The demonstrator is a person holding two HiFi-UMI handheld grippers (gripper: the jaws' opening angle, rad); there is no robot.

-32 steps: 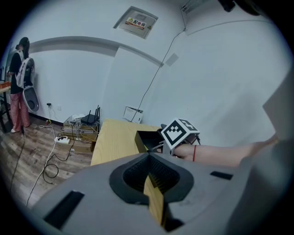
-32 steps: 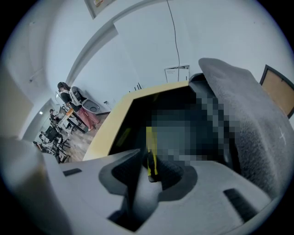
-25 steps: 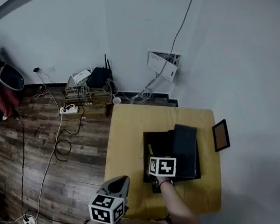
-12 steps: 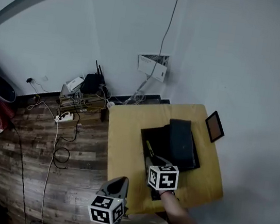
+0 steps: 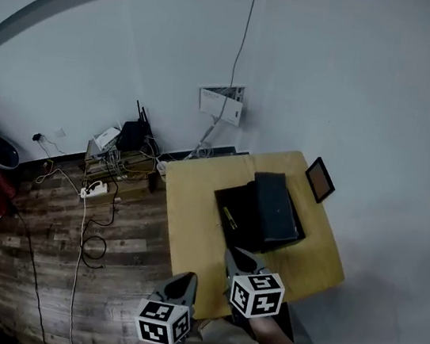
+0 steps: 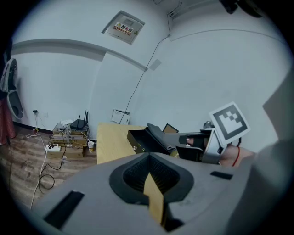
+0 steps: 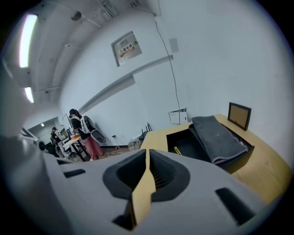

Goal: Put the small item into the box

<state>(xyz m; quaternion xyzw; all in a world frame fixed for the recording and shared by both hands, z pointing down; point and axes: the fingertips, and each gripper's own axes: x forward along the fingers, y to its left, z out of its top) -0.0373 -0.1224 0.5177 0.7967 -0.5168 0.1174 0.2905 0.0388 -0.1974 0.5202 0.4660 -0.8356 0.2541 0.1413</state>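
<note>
An open black box (image 5: 242, 215) stands on the yellow wooden table (image 5: 192, 220), its grey-lined lid (image 5: 274, 208) leaning back to the right. A small yellow item (image 5: 229, 217) lies inside the box; it also shows in the right gripper view (image 7: 177, 150). My right gripper (image 5: 239, 260) hovers over the table's near edge, just short of the box, jaws shut and holding nothing. My left gripper (image 5: 179, 286) hangs below the table's near left corner, over the floor, also shut and holding nothing. In the left gripper view the right gripper (image 6: 158, 135) and box (image 6: 138, 141) appear ahead.
A small framed picture (image 5: 320, 179) lies at the table's far right corner. On the wooden floor to the left are a router (image 5: 134, 136), a power strip (image 5: 94, 188) and several cables. A white wall stands behind the table. A person (image 7: 81, 131) stands far off.
My right gripper has pulled back from over the box toward the table's near edge. The yellow item now lies uncovered in the box. The left gripper has held still.
</note>
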